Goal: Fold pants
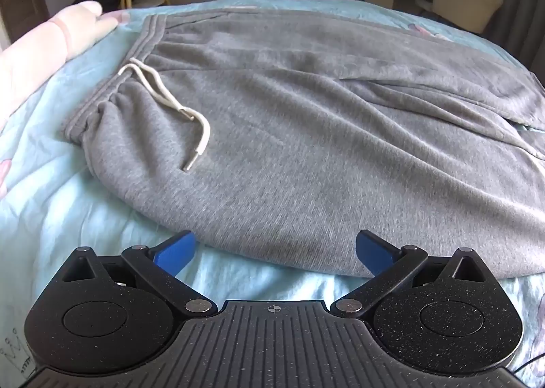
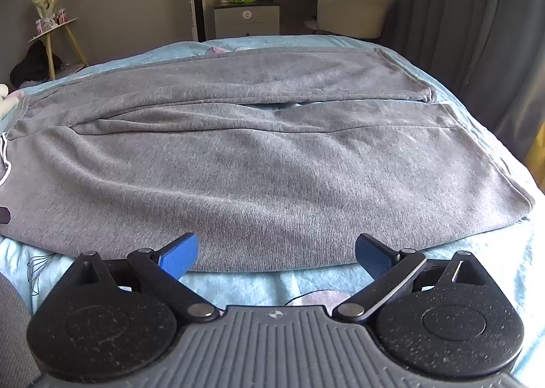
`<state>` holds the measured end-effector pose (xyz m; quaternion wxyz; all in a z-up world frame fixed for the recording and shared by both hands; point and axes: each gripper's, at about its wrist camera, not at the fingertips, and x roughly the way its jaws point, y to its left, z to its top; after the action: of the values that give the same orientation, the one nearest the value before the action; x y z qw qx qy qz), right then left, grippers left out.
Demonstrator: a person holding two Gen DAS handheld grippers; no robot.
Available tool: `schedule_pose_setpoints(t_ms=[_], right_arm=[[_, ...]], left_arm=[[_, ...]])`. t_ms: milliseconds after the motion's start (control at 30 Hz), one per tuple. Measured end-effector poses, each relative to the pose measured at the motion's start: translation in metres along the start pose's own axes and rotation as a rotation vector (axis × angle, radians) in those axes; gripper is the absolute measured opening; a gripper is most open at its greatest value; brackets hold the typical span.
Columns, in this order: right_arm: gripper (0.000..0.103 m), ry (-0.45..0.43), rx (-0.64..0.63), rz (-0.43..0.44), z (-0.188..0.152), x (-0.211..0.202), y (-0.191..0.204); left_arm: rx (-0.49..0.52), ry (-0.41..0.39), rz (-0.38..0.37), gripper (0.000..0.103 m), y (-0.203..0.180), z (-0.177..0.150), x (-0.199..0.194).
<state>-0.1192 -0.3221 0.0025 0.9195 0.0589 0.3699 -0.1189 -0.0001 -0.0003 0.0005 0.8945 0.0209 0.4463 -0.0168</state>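
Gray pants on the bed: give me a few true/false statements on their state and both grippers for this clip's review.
1. The gray pants lie spread on a light blue bedspread. True.
2. The left gripper is shut on the pants' near edge. False: it is open, holding nothing.
3. A white drawstring lies on the pants near the waistband. True.
4. The right gripper holds a pant leg lifted. False: it is open, and the fabric lies flat.
5. The two legs lie side by side. True.
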Motion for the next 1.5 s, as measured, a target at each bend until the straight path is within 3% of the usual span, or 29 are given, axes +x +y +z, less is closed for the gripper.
schedule_pose_setpoints(t_ms=[1500], right_arm=[[0.099, 0.003, 0.025, 0.006, -0.001, -0.0001, -0.004]], left_arm=[[-0.009, 0.018, 0.007, 0.103, 0.0052, -0.0054, 0.008]])
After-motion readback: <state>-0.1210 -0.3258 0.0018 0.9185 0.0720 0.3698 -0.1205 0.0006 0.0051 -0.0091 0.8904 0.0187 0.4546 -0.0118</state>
